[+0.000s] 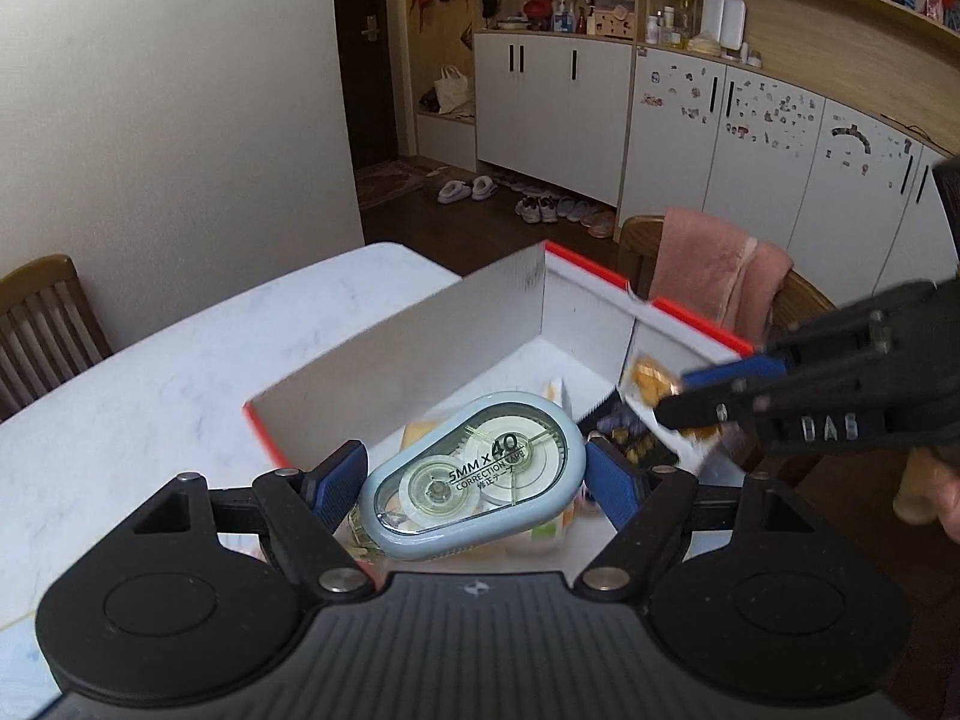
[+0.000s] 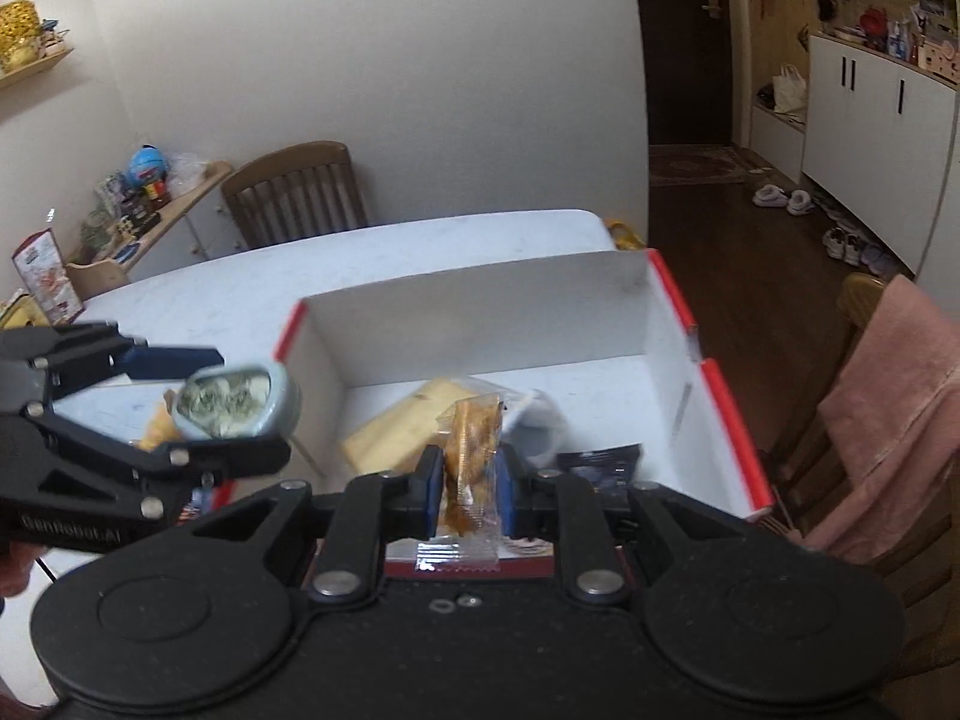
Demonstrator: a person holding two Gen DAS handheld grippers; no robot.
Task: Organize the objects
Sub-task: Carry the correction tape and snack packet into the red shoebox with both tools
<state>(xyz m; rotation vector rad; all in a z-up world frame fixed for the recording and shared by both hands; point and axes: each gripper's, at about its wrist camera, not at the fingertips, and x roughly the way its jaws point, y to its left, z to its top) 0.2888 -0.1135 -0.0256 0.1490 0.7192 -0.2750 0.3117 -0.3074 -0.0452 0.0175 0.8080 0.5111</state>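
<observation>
My left gripper (image 1: 477,471) is shut on a pale blue correction tape dispenser (image 1: 474,474) and holds it above the near left corner of a white cardboard box with red rims (image 1: 420,330). It also shows in the right wrist view (image 2: 234,402), left of the box (image 2: 480,300). My right gripper (image 2: 468,480) is shut on a clear snack packet with brown pieces (image 2: 471,450), held over the box's near edge. In the left wrist view the right gripper (image 1: 678,396) comes in from the right with the packet (image 1: 648,378). Inside the box lie a yellow packet (image 2: 396,426), a grey-white item (image 2: 534,426) and a dark packet (image 2: 600,462).
The box stands on a white marble table (image 1: 150,372). A wooden chair (image 2: 294,192) is at the table's far side. Another chair with a pink towel (image 2: 888,408) is right of the box. A side shelf with clutter (image 2: 138,198) is at the left.
</observation>
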